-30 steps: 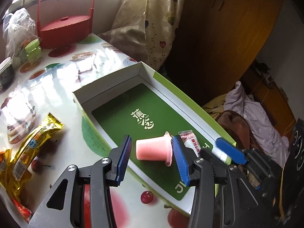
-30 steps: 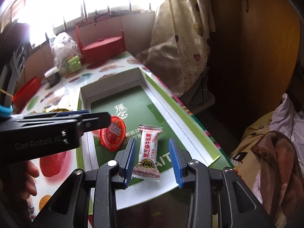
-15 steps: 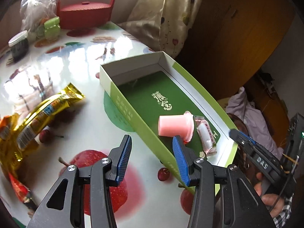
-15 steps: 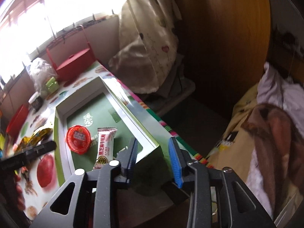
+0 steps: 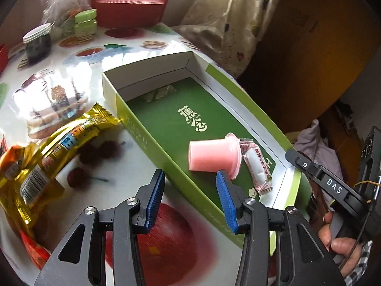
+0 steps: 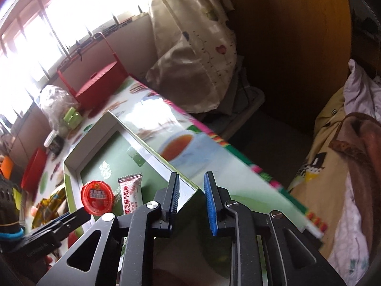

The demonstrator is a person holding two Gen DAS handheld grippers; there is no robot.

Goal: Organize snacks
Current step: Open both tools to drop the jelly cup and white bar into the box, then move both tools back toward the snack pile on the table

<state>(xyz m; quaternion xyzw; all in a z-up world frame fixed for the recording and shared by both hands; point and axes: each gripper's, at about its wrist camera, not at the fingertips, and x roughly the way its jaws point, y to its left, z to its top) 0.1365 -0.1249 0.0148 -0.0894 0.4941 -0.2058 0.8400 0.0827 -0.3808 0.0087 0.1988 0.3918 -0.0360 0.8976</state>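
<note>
The left gripper (image 5: 189, 199) hangs low in the frame, fingers wide and holding nothing, over the near wall of the green box (image 5: 152, 140) on the fruit-print surface (image 5: 100, 54). Inside the box, right of centre, a pink jelly cup (image 5: 212, 155) lies on its side, touching a candy (image 5: 256, 166). Gold snack packs (image 5: 54, 147) lie at left. The right gripper (image 6: 191, 199), fingers also wide and empty, sits at the box's corner (image 6: 188, 190).

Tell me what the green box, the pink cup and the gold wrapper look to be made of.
Green box: printed cardboard, matte, with folded white walls. Pink cup: probably thin plastic, translucent, with a red foil-like lid. Gold wrapper: shiny crinkled film with glare.
</note>
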